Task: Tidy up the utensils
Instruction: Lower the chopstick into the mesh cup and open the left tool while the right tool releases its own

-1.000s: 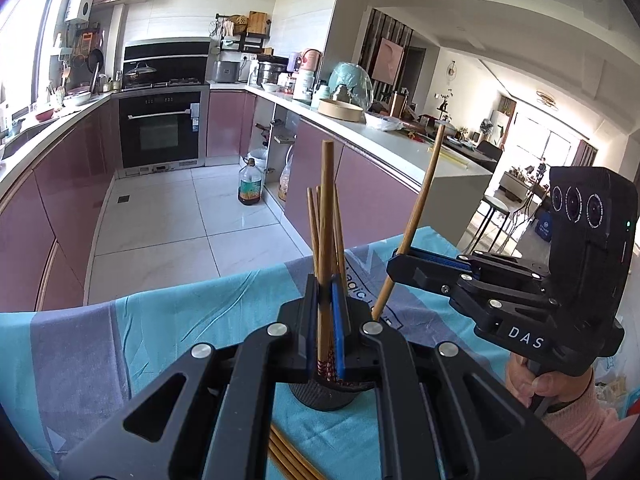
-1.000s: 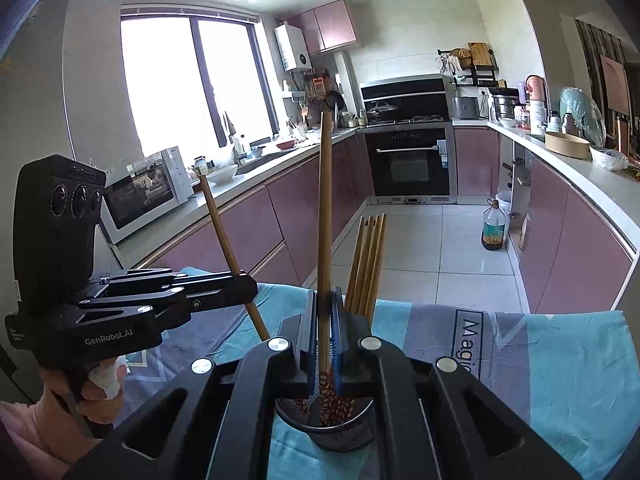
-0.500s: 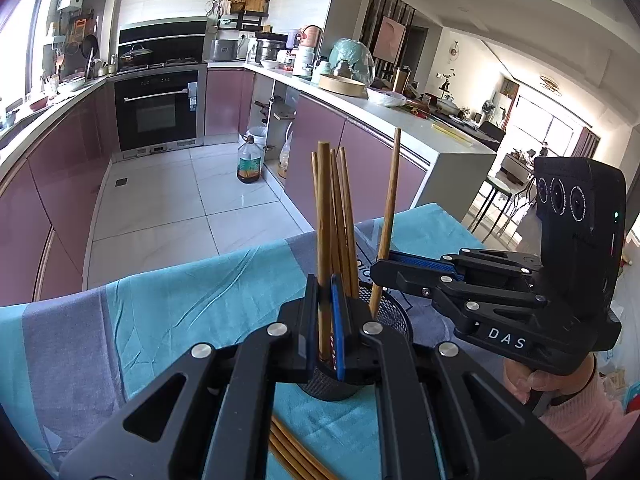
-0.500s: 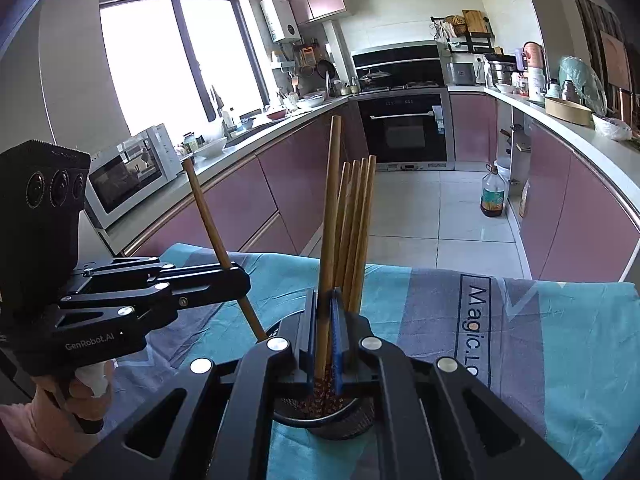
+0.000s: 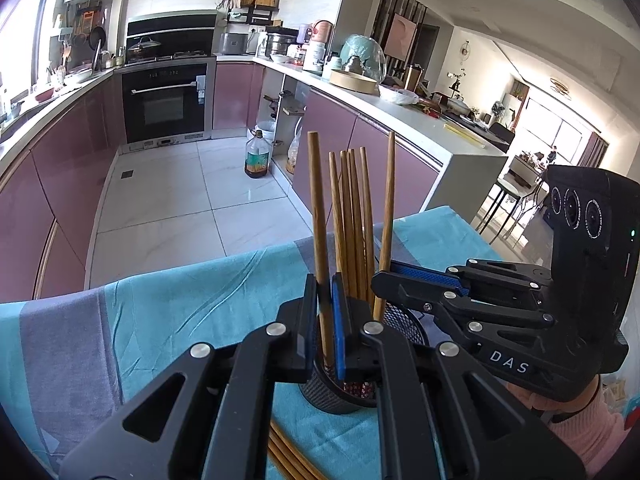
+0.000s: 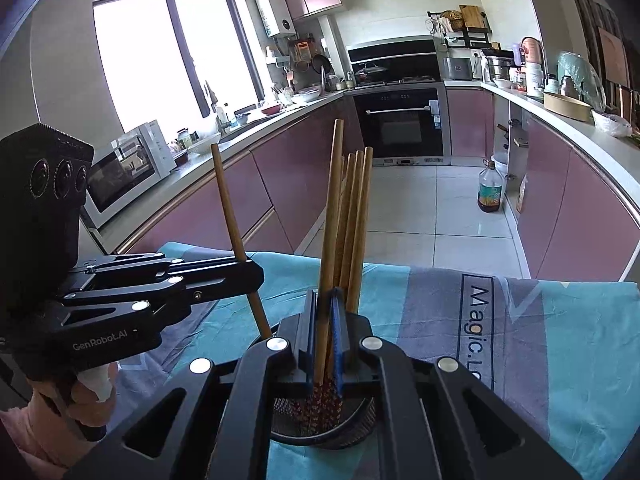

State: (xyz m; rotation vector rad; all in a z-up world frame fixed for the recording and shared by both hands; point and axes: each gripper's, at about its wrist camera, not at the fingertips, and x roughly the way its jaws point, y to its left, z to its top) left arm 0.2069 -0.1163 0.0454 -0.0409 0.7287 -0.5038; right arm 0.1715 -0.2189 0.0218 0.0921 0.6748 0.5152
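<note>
A kitchen fills the background: mauve cabinets (image 5: 60, 168) run along both sides of a white tiled floor (image 5: 168, 200), with a built-in black oven (image 5: 164, 106) at the far end and a white microwave (image 6: 128, 168) on the window-side worktop. A plastic oil bottle (image 5: 256, 156) stands on the floor by the open cabinet.

In the foreground the counter is covered by a teal and grey cloth (image 5: 168, 304) (printed lettering shows on its grey band in the right wrist view). On the cloth stands a black mesh utensil holder (image 5: 324, 392), with several wooden chopsticks (image 5: 352, 220) standing nearly upright inside it, their patterned tips down in the cup.

The left gripper (image 5: 325, 316) is closed tight on one wooden chopstick (image 5: 318, 216), which stands upright between its blue-padded fingers (image 5: 340, 320) with its lower end inside the holder. The right gripper (image 6: 323, 332) is likewise clamped on a single chopstick (image 6: 332, 208), also upright and reaching down into the same holder, just beside the standing bunch. Each gripper appears side-on in the other's camera, reaching in from the edge of the view; a hand in a pink sleeve (image 5: 576, 420) holds the right gripper's handle.

A few more chopsticks (image 5: 288, 456) lie flat on the cloth close to the holder's base, partly hidden under the left gripper's body.
</note>
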